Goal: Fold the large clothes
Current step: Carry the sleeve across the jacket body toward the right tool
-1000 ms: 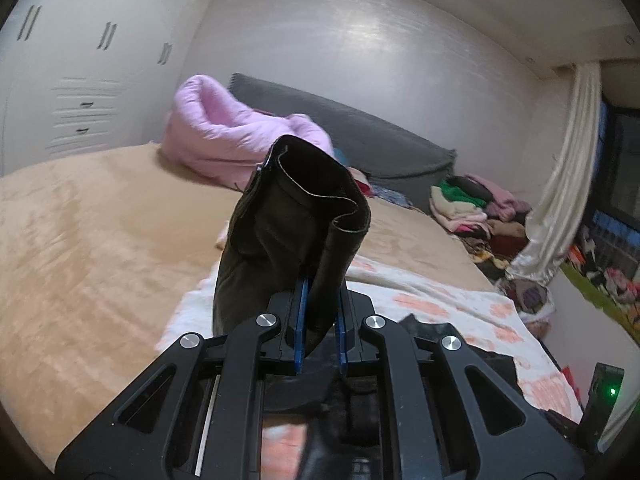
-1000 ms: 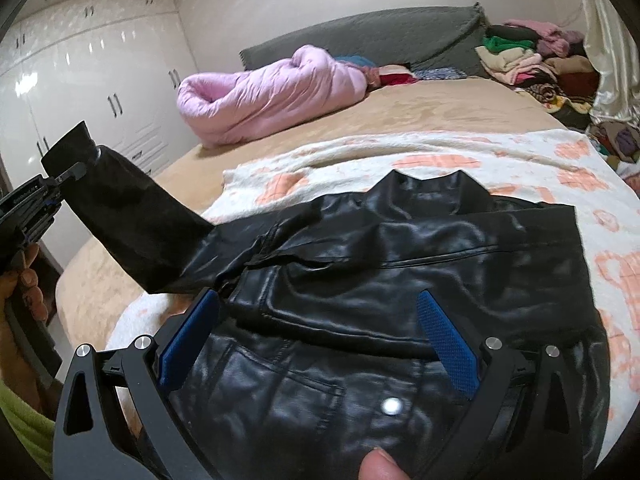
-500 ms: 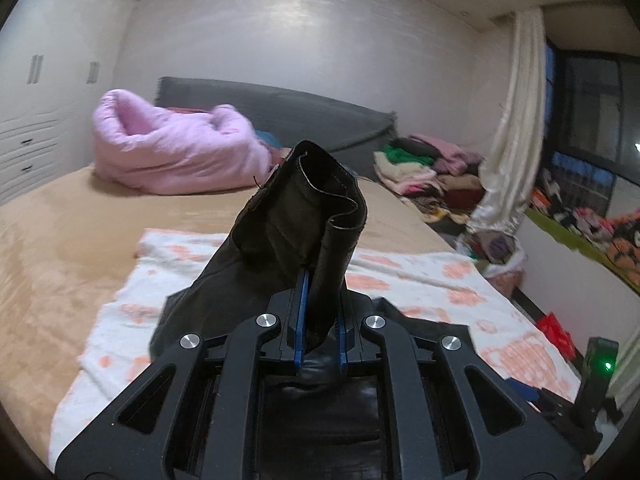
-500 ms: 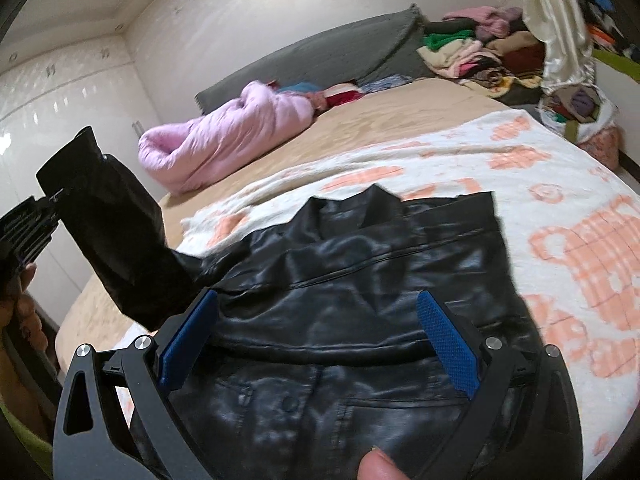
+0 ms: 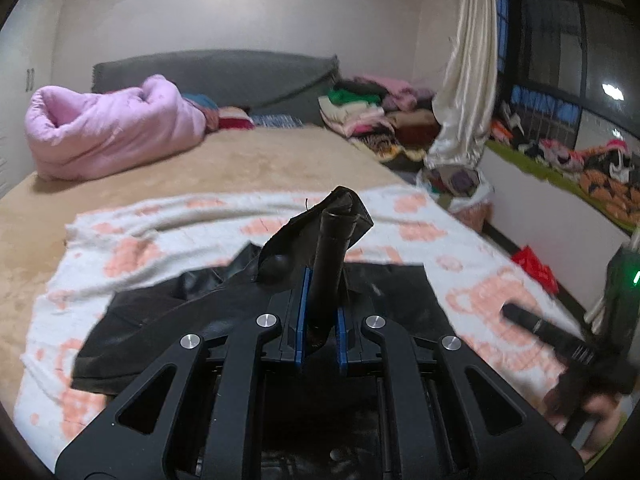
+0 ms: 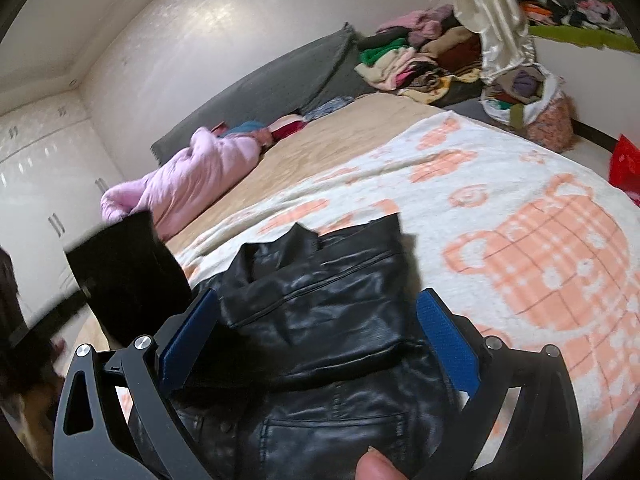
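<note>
**Inspector:** State of the garment?

**Assessor:** The black leather jacket (image 6: 320, 320) lies front-up on the peach-patterned blanket (image 6: 540, 264), collar toward the grey headboard (image 5: 224, 76). One sleeve (image 5: 332, 240) is lifted clear of the jacket body. It is pinched in the left gripper (image 5: 319, 320), whose jaws are almost fully closed on the cuff end, so that the cuff stands up beyond the blue pads (image 5: 299, 320).

**Inspector:** And the other tool?

**Assessor:** The right gripper (image 6: 320, 344) hangs over the jacket's chest with its jaws spread wide. It holds nothing, and the leather shows between the pads without being pressed.

**Inspector:** What does the step in hand require?

**Assessor:** In my judgement, the sleeve fold. Carry the cuff across the jacket toward the far shoulder, keeping it low enough that stiff leather creases at the shoulder seam and not mid-sleeve. The right gripper could press the chest panel so the body does not drag on the blanket.

**Inspector:** Risks?

**Assessor:** The sleeve is bunched in the grip. Released like that, it would probably land twisted, so lay it flat before opening.
</note>
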A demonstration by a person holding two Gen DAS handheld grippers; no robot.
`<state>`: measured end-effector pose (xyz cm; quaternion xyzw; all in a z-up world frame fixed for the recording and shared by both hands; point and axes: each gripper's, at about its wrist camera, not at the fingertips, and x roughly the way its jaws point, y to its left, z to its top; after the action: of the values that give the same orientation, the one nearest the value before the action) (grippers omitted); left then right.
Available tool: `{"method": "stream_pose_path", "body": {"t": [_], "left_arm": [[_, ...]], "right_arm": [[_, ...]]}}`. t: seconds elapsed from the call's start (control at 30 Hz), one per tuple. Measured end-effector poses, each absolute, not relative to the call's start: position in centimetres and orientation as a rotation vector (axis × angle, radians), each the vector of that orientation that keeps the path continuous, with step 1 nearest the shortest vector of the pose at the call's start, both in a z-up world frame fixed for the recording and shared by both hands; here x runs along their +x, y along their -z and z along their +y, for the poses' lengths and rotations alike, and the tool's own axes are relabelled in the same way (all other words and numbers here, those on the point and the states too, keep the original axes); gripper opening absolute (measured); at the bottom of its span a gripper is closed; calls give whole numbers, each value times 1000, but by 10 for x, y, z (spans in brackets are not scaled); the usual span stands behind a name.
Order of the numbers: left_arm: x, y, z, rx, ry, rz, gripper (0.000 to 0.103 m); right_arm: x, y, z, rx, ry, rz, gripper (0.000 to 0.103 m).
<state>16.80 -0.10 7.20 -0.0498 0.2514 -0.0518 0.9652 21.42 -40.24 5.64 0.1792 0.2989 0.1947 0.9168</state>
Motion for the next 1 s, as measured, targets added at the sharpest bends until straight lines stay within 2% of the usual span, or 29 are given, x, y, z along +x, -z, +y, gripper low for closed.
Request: {"method": "stream_pose_path", "body": {"t": [0.2, 0.3, 0.37, 0.43, 0.63, 0.93, 0.97, 1.0], "left_arm": [[178, -27, -22, -56, 155, 603, 10], [181, -3, -31, -18, 168, 659, 28], [180, 9, -36, -9, 178, 692, 47], [179, 22, -36, 0, 185, 728, 57], [170, 47, -42, 28, 218, 796, 75], [143, 45, -29, -17, 286, 816, 86], [140, 43, -27, -21, 289, 816, 86], [137, 40, -23, -25, 281, 812, 86]], "right_arm": [[219, -50, -417, 402, -376, 629, 99], [222, -45, -415, 405, -384, 648, 99], [223, -44, -413, 403, -390, 657, 99], [223, -42, -410, 397, -396, 664, 99], [232, -30, -403, 422, -442, 727, 99], [240, -10, -358, 411, -625, 856, 98], [241, -8, -353, 407, -639, 872, 96], [242, -6, -346, 397, -649, 889, 89]]}}
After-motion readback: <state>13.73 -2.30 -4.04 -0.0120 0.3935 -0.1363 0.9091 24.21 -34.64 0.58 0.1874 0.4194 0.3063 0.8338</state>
